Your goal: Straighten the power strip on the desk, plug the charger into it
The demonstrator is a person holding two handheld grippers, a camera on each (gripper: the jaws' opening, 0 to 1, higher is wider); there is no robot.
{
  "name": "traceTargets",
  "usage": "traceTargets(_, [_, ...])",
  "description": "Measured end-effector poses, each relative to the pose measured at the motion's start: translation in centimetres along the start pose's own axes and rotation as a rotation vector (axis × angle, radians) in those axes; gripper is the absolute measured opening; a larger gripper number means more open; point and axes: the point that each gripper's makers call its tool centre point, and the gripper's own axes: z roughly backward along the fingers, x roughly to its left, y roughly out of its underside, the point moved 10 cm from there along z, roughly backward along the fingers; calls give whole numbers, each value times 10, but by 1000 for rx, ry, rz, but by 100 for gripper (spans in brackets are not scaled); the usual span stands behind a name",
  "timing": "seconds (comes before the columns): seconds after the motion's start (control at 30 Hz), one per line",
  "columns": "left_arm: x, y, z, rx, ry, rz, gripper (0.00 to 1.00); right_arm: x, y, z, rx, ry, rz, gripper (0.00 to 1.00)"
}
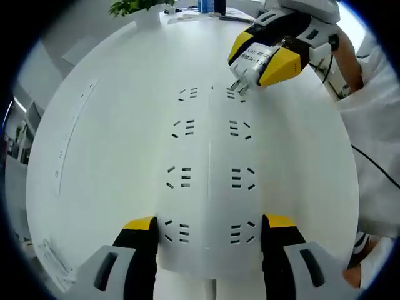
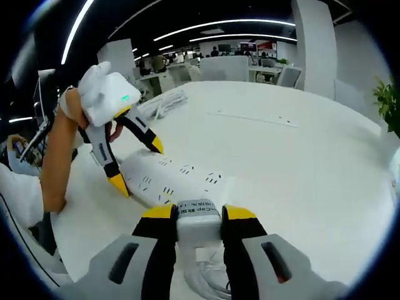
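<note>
The long white plastic power strip with two rows of sockets (image 1: 209, 169) is lying flat on the white round table (image 1: 106, 125), running lengthwise away from the left gripper (image 1: 209, 234), whose yellow-tipped black fingers (image 1: 142, 230) are standing narrowly apart on either side of the strip's near end, bracketing it; whether they are actually pressing its edges I cannot tell. The strip is looking rigid and light, with a smooth shell that would probably slide easily on the table, so holding it by its two long edges near one end seems the sensible way to keep it steady while a plug is being pushed in. The small white block-shaped charger with a printed label (image 1: 255, 62) is sitting clamped between the fingers of the right gripper (image 2: 199, 215), which is coming in over the strip's far end with the metal prongs (image 1: 238, 87) pointing down at, and just above or touching, a far socket. The charger is looking hard and compact; gripped by its flat sides it should transmit a firm push without deforming. In the right gripper view a white cable (image 2: 206, 281) is trailing below the charger, and the person's bare forearm (image 2: 57, 150) is reaching in behind the left gripper, held low over the table.
</note>
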Motion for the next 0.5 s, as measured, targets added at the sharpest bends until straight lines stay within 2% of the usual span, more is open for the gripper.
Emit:
traceTargets(0.23, [1,-1,0,1,0,-2,68,1,-1,0,14,14,-31,27])
traceTargets(0.3, [1,-1,0,2,0,-2,68,2,-4,-1,45,31,-61,27])
traceTargets(0.5, [1,-1,-1,1,-1,-5,68,11,-14,-6,118,144,-93,28])
